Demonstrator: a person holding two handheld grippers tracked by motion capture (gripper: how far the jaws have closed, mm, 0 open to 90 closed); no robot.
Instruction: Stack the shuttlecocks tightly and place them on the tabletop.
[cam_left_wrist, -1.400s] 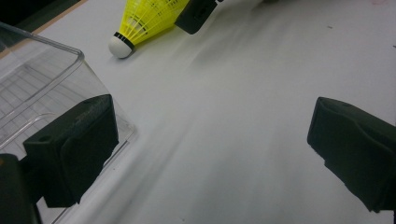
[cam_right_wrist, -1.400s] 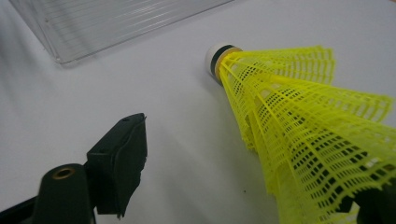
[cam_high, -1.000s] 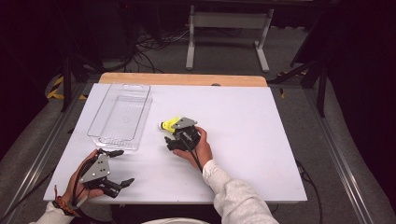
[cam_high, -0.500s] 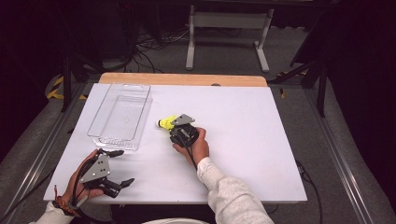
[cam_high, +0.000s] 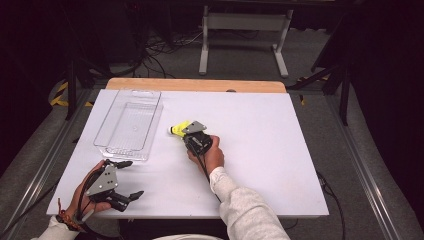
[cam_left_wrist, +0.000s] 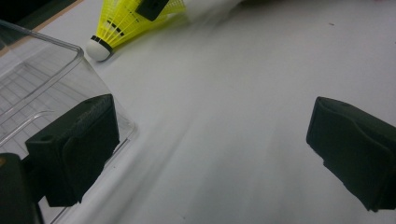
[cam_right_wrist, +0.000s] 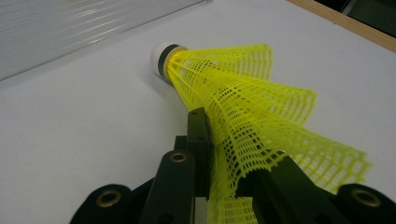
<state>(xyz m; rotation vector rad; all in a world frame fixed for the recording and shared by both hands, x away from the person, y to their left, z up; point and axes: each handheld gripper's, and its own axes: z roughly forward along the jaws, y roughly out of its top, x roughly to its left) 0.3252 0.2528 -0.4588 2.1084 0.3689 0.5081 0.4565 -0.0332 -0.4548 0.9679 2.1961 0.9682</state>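
- Since a moment ago, the right gripper has been closing its fingers, and they now pinch the crumpled yellow mesh skirt of the shuttlecock; the hand itself has hardly shifted, and the left gripper sits where it was.
- Largest in sight, the white tabletop carries everything, with a strip of bare wood along its far edge.
- On its left half lies a clear plastic tray, long side running away from the person, nothing inside it.
- Near the middle of the tabletop, the person's right hand holds the right gripper low, pointing toward the tray.
- At the near left corner, the left gripper rests in the person's left hand, its fingers spread wide with only bare tabletop between them; in the left gripper view the tray's near corner sits just beside one finger.
- Smallest, the shuttlecock lies on its side just right of the tray, apart from it, its white cork tip pointing at the tray and resting on the tabletop, the skirt squeezed flat where the fingers grip it.
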